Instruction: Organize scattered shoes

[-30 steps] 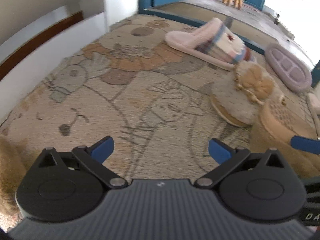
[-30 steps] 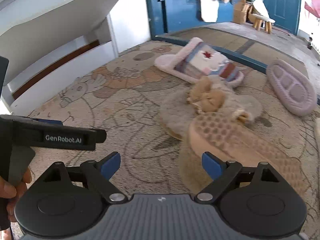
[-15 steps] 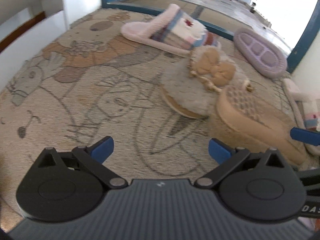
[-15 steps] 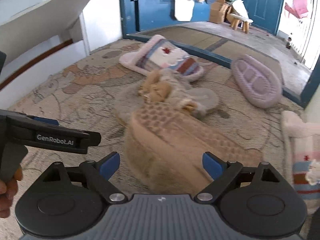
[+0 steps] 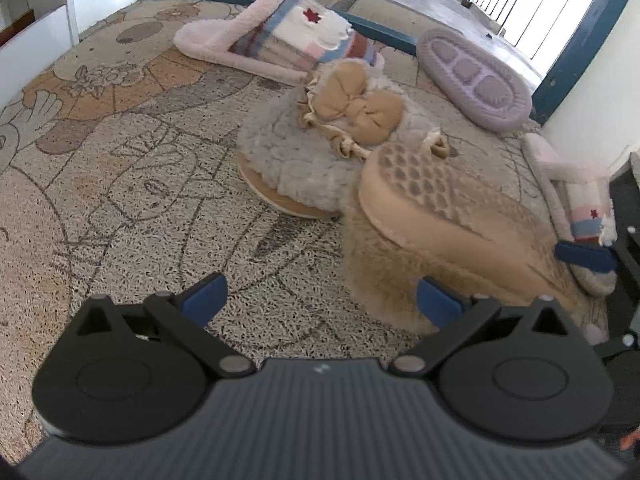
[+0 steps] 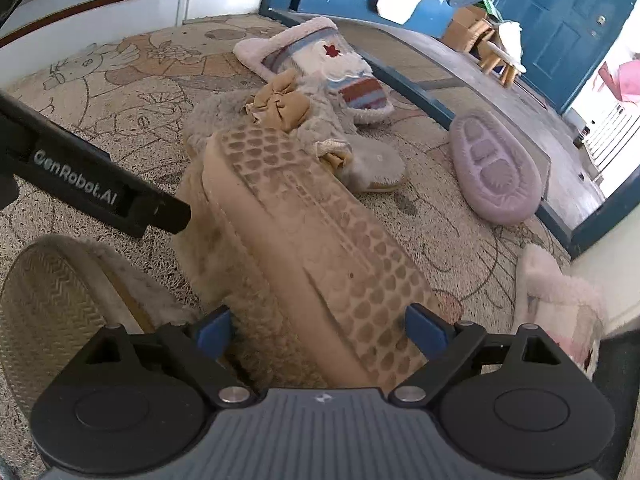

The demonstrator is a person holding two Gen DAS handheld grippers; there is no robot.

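Carpet (image 5: 132,184) of beige cartoon-printed pile covers the floor before a blue door (image 6: 560,20); upturned tan fuzzy slipper (image 6: 304,248) lies sole-up, lengthwise away between the spread right gripper (image 6: 318,326); left gripper (image 5: 320,300) spread, empty

Overturned slipper (image 6: 304,240) against bow slipper (image 6: 280,108)

A beige rug (image 5: 120,168) printed with cartoon outlines covers the floor, reaching a white shelf unit (image 6: 92,20) on the left. Beyond it stand a blue door (image 6: 560,20), cardboard boxes (image 6: 468,24) and a small wooden stool (image 6: 500,60) on the bare grey floor (image 6: 460,64).
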